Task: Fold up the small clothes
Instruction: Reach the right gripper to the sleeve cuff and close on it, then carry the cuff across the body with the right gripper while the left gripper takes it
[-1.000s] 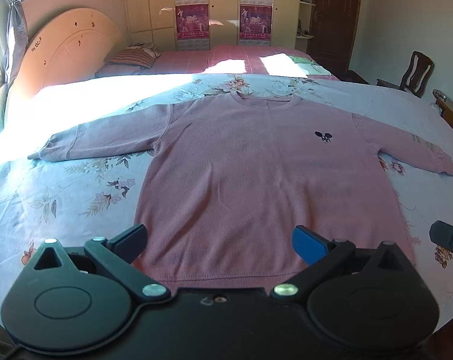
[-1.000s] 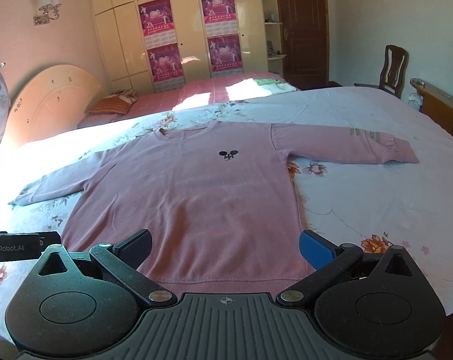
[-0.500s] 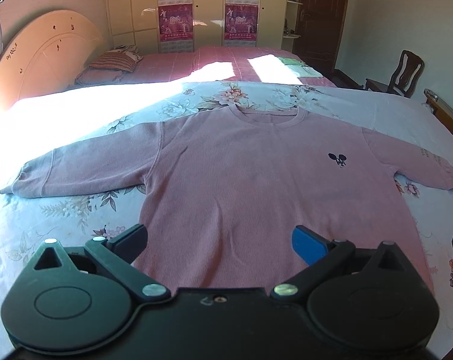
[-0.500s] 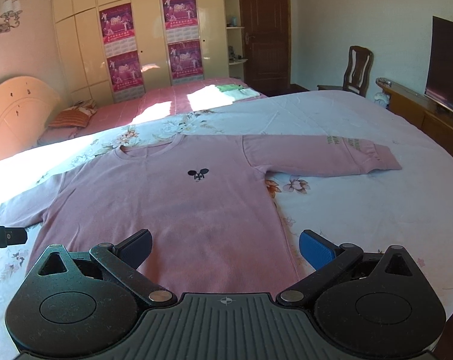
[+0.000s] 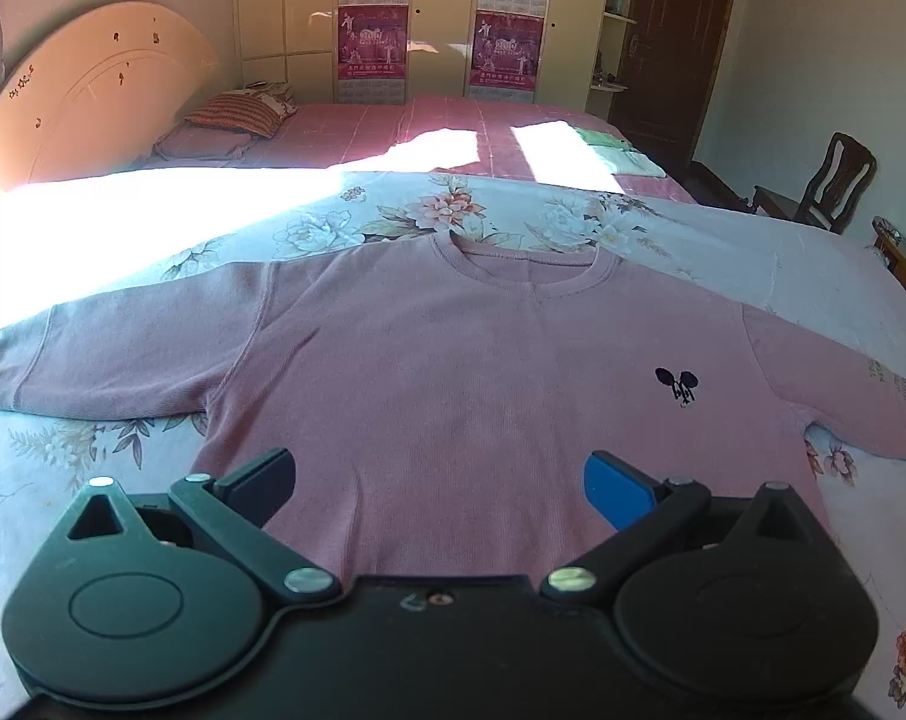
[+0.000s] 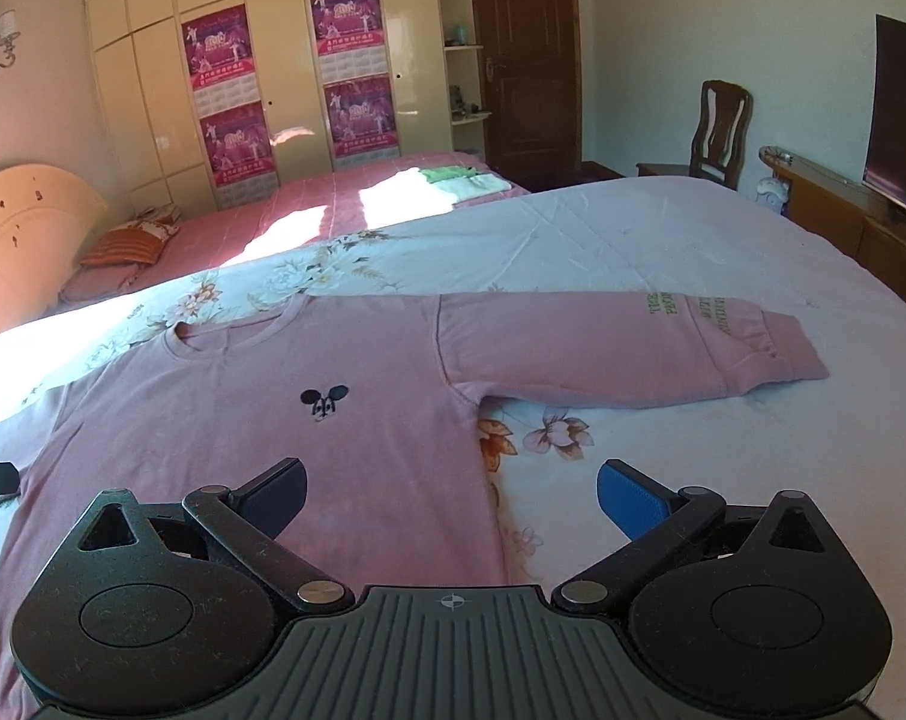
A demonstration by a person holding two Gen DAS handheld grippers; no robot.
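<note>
A pink long-sleeved sweater (image 5: 453,372) with a small black mouse logo lies flat, front up, on the floral bedspread (image 5: 393,216), both sleeves spread out. My left gripper (image 5: 441,480) is open and empty above the sweater's lower body, left of centre. My right gripper (image 6: 453,495) is open and empty above the sweater's (image 6: 273,420) right side seam, with the right sleeve (image 6: 633,348) stretched out ahead of it. The sweater's hem is hidden behind both gripper bodies.
A second bed with a pink cover (image 5: 429,132) and pillows lies beyond, with folded cloth (image 6: 459,177) on it. A wooden chair (image 6: 717,132), a low cabinet with a TV (image 6: 897,120) and a wardrobe (image 6: 261,78) line the walls.
Both grippers have moved forward over the sweater, toward its collar. The left view has turned left, the right view has turned right toward the right sleeve. Both stay open.
</note>
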